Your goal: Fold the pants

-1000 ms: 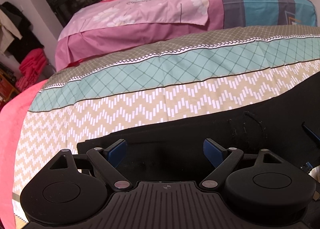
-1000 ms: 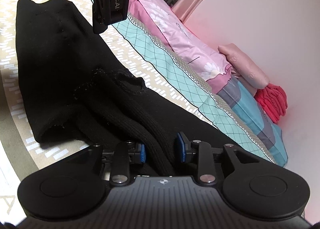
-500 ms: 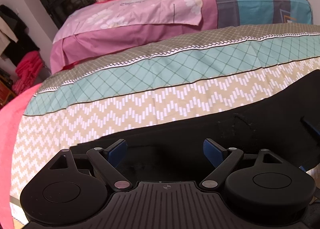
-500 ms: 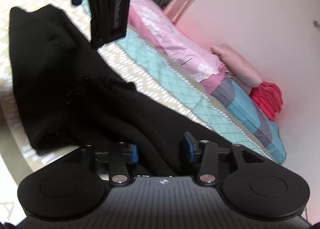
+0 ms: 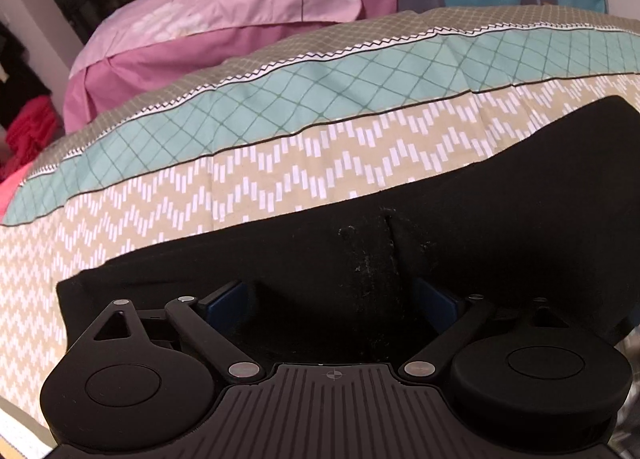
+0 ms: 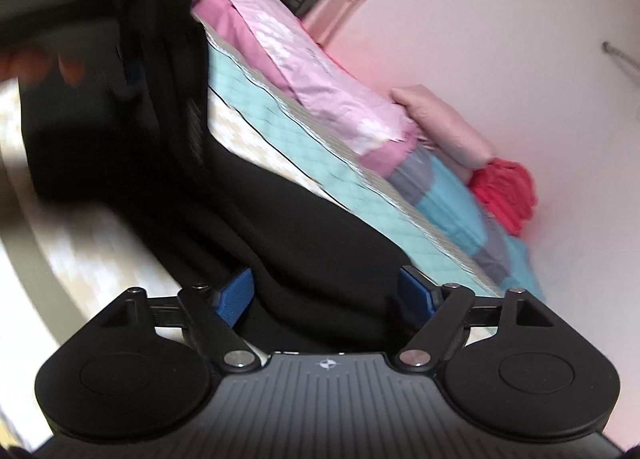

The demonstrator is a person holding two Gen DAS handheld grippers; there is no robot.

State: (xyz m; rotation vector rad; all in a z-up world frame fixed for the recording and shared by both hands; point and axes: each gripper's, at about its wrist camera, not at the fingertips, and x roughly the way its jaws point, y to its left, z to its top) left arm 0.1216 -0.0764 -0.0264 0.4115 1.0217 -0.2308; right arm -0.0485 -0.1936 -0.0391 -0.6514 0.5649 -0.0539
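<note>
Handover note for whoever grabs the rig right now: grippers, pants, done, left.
Right gripper: jaws opening, wide apart, black pants between the pads but not pinched.
Left gripper: open, low over the pants, nothing gripped.
Pants: on the patterned bedspread, bunched in thick folds near the right gripper, flatter under the left. The pink pillow lies beyond.
Done: fabric partly doubled over, as far as the blurred right view shows.
Left: smooth the bunched part, finish the fold.
</note>
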